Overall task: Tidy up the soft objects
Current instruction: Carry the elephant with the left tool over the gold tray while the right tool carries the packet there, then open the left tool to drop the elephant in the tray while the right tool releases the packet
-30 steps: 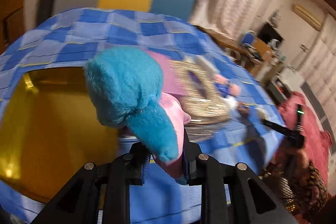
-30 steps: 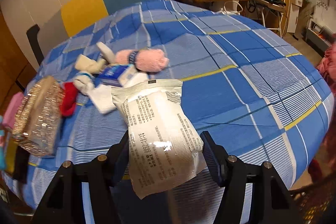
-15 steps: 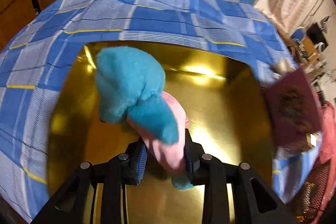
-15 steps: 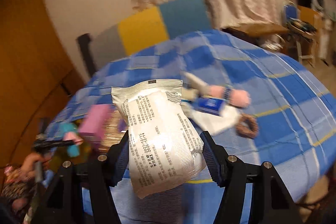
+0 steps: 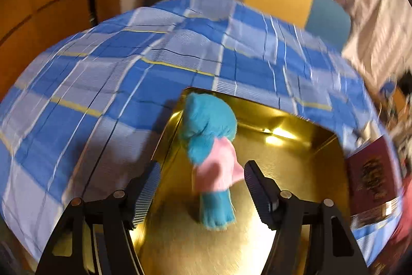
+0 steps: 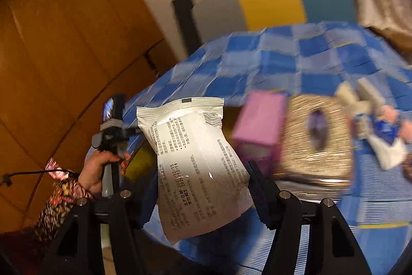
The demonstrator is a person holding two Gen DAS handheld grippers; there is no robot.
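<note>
A blue and pink plush toy [image 5: 208,120] lies in the gold tin [image 5: 296,172], leaning on its left wall. My left gripper [image 5: 201,172] hangs just above it. Its jaws are opening and stand wide on either side of the toy without touching it. In the right wrist view my right gripper [image 6: 203,184] is shut on a white printed packet [image 6: 195,153], held upright in the air over the table's near left edge. A hand [image 6: 100,169] holding the left gripper's handle shows beyond the packet on the left.
A blue checked cloth [image 5: 128,94] covers the table. A pink box [image 6: 260,123] and a gold sequinned pouch [image 6: 316,138] lie beside the tin, with several small soft items [image 6: 381,135] further right. A dark red lid [image 5: 370,174] lies right of the tin. A grey, yellow and blue chair [image 6: 273,1] stands behind.
My left gripper carried the plush toy over the gold tin, lowered it and opened, so the toy now rests in the tin. My right gripper swung left and upward with the packet.
</note>
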